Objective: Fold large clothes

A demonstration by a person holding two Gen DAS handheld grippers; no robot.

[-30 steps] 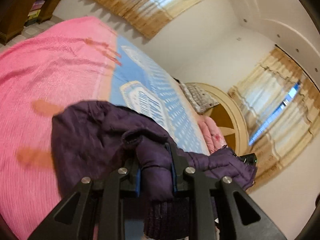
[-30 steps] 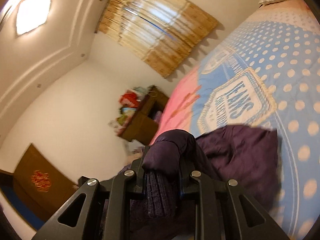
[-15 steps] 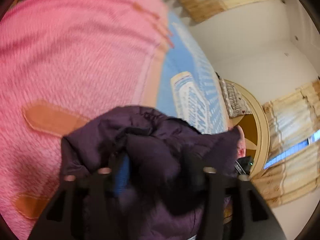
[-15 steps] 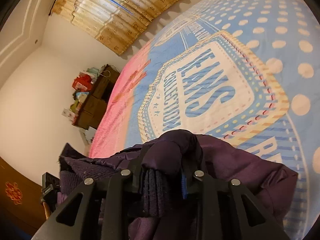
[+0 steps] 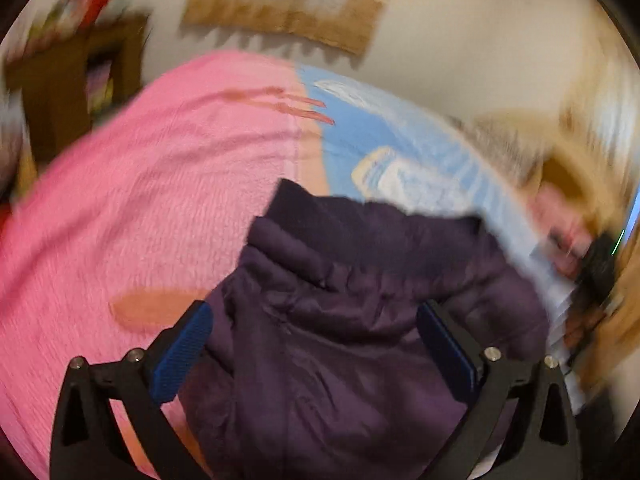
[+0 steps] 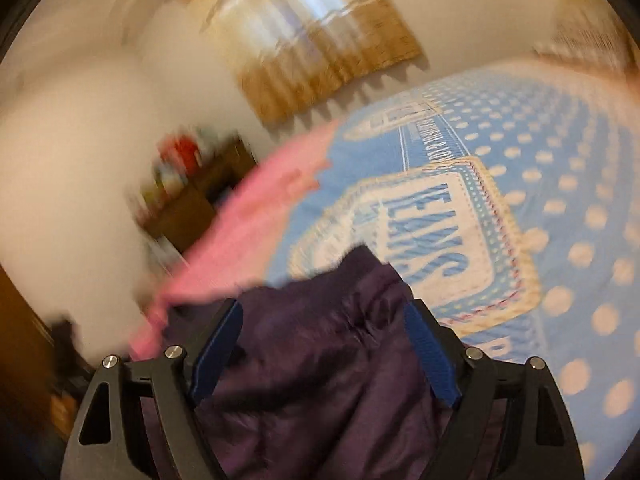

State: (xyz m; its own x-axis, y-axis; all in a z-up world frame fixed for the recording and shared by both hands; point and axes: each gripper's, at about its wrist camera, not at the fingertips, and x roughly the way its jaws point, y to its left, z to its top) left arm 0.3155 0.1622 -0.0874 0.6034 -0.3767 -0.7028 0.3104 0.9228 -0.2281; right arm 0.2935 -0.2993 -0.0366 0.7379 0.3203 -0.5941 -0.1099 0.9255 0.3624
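Observation:
A dark purple padded jacket (image 5: pixel 352 300) lies bunched on the bed, across the seam between the pink blanket (image 5: pixel 132 200) and the blue dotted cover (image 6: pixel 540 200). My left gripper (image 5: pixel 316 320) hangs just above it with its jaws opening wide; the blue pads (image 5: pixel 182 352) stand clear of the fabric, which lies between and below them. In the right wrist view the same jacket (image 6: pixel 320 360) fills the gap under my right gripper (image 6: pixel 324 320), whose jaws are also opening, pads off the cloth. Both views are motion-blurred.
A brown wooden shelf unit (image 5: pixel 68 88) with coloured items stands past the bed's far end, under a curtained window (image 6: pixel 320 52). The other gripper (image 5: pixel 596 264) shows blurred at the left view's right edge. Bare blanket lies to the left, bare cover to the right.
Both grippers were shut on folds of the jacket a second ago. They moved down toward the bed, opened wide and let the jacket go; it now rests on the bedding.

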